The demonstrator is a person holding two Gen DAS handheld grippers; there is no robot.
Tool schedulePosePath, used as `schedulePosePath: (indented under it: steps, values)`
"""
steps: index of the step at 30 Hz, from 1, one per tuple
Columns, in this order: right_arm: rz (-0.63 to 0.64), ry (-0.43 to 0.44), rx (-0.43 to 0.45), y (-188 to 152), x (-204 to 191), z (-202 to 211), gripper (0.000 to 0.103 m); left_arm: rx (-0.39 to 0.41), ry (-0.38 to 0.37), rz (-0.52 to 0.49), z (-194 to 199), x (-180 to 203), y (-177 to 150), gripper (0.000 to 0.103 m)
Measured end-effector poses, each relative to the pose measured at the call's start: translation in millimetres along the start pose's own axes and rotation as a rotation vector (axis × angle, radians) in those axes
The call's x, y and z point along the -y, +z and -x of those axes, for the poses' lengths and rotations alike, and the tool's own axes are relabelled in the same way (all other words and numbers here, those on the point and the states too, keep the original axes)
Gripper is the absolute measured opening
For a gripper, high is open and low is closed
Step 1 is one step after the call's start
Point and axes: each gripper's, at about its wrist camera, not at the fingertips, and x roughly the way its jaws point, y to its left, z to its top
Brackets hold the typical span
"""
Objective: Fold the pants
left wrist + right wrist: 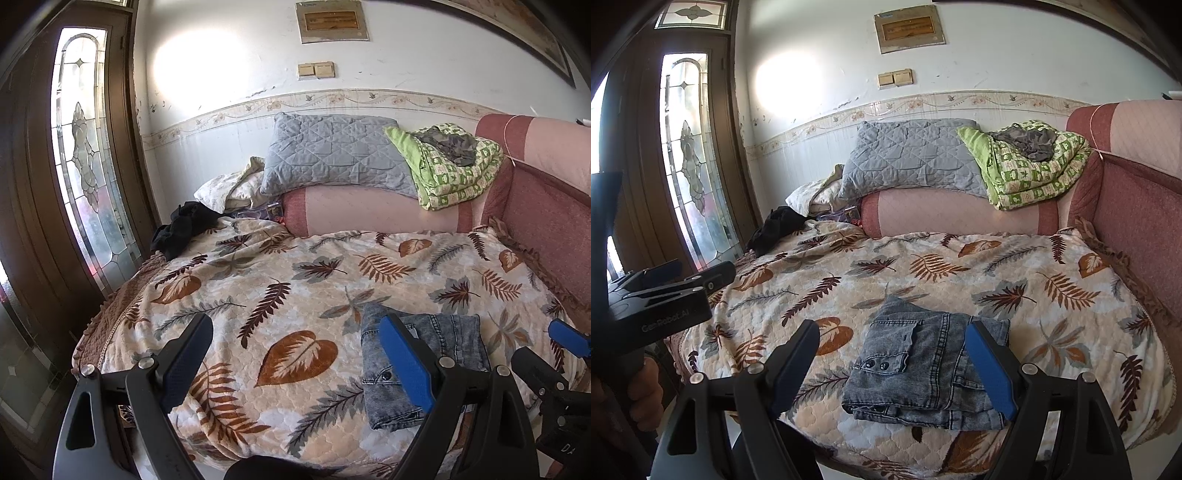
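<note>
Now | both my grippers, left (295, 354) and right (894, 354), gape empty | folded jeans (923, 365) near bedspread's (960, 273) front edge | judged finished; smooth only lightly.

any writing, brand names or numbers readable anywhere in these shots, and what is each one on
"GenRobot.AI": on the black body of the left hand-held gripper, seen from the right wrist view.
"DA": partial letters on the right hand-held gripper body, cut off by the left wrist view's edge.
Wall plaque: has text, too blurred to read.
Jeans: no legible label.
</note>
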Motion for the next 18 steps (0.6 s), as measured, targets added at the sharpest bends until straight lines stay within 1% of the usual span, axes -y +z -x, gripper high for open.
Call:
schedulePosePath:
  steps: [18]
  values:
    - [0.001,0.0,0.004,-1.1,-0.4,1.0,0.084,0.002,-0.014,-0.013,1.5,4.0,-0.2,0.092]
